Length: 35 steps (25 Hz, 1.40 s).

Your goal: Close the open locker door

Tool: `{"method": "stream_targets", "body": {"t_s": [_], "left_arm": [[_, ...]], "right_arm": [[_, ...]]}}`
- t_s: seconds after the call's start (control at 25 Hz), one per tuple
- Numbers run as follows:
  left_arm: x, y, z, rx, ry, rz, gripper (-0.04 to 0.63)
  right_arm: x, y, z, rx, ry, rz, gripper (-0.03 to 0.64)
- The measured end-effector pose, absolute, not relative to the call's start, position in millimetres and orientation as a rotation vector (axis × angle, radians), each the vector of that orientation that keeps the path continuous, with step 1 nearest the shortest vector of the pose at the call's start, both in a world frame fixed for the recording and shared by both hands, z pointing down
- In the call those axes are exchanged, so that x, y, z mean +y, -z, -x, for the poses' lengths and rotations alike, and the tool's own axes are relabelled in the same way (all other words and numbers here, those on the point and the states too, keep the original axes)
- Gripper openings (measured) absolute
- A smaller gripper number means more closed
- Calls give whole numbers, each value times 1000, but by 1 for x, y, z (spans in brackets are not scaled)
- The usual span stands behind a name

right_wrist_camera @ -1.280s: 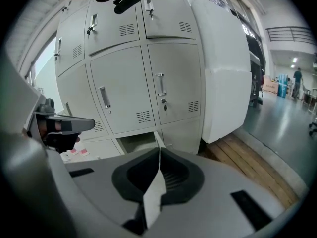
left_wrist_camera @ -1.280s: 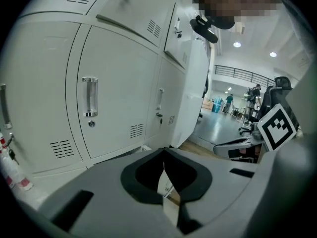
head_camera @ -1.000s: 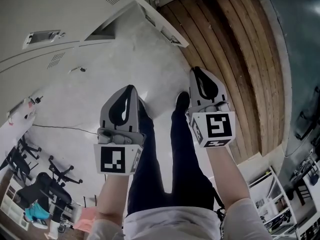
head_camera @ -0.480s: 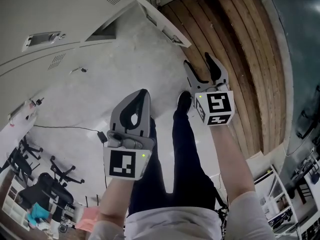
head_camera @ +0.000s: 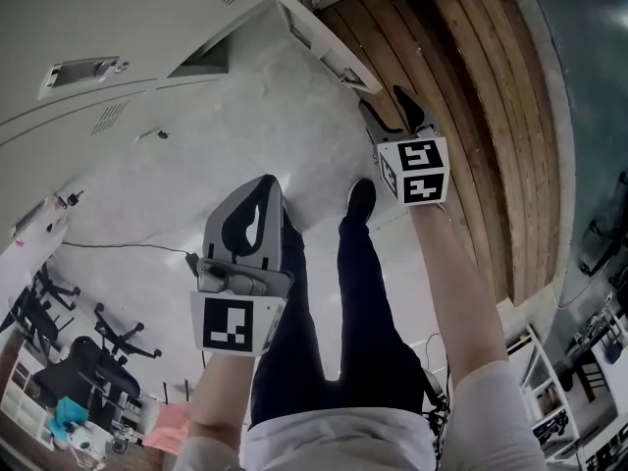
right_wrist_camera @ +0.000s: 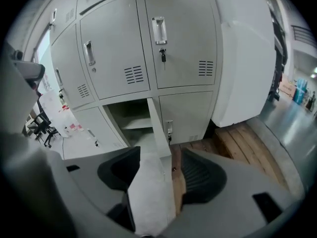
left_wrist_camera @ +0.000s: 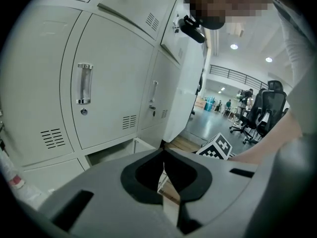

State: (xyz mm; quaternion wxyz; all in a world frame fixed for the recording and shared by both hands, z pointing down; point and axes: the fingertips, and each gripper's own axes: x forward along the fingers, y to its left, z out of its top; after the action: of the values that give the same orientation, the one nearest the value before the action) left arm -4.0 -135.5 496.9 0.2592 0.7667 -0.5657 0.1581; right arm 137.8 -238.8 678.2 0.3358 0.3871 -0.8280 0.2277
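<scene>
Gaping grey locker door (right_wrist_camera: 157, 126); left hand-held gripper (head_camera: 266, 183) closed; right hand-held gripper (head_camera: 384, 104) just spread wide, empty.

1. The right tool (right_wrist_camera: 161, 153) has just been opening its jaws; they stand wide apart, gripping nothing.
2. Beyond the gap, the open locker door (right_wrist_camera: 155, 124) stands edge-on, beside its bottom-row compartment (right_wrist_camera: 129, 114).

Open locker door (head_camera: 329, 42) juts from the bottom row of lockers (head_camera: 108, 18) out over the floor (head_camera: 226, 135). Open compartment (right_wrist_camera: 130, 115) to its left, wood planks (head_camera: 461, 106) to its right. My right gripper (head_camera: 386, 106) sits just before the door's free end. My left gripper (head_camera: 263, 186) is further back, above my legs (head_camera: 363, 292). Chairs (head_camera: 88, 351) stand behind me, well apart.
</scene>
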Motion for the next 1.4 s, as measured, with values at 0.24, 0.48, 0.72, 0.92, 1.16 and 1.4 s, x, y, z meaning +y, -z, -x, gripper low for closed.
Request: {"method": "stream_targets", "body": {"t_s": [0.24,0.48,0.72,0.92,1.16,1.4], "left_arm": [[-135,-504,16,-1546,-432,-2054,11],[-136,-499,26,-1587,-427,-2073,9],[-137,-500,36,-1597,-419,-2063,9],[-133,-494,47,-1645,-397,-2059,9],[-123,-495,59,-1662,-389,-2042,9],[-107,-492,70,-1687,-375,-2019,9]], "right_arm": [[-247,-701,-134,-2103,-531,-946,242],[-251,-703,-125,-2103,-520,-932,242],[-248,-705,-117,-2093,-521,-924,242],[-243,-704,-114,-2092,-515,-919,242],[-235,-703,-104,-2094,-502,-899,242],[-220,-703,-93,-2099,-496,-872,242]]}}
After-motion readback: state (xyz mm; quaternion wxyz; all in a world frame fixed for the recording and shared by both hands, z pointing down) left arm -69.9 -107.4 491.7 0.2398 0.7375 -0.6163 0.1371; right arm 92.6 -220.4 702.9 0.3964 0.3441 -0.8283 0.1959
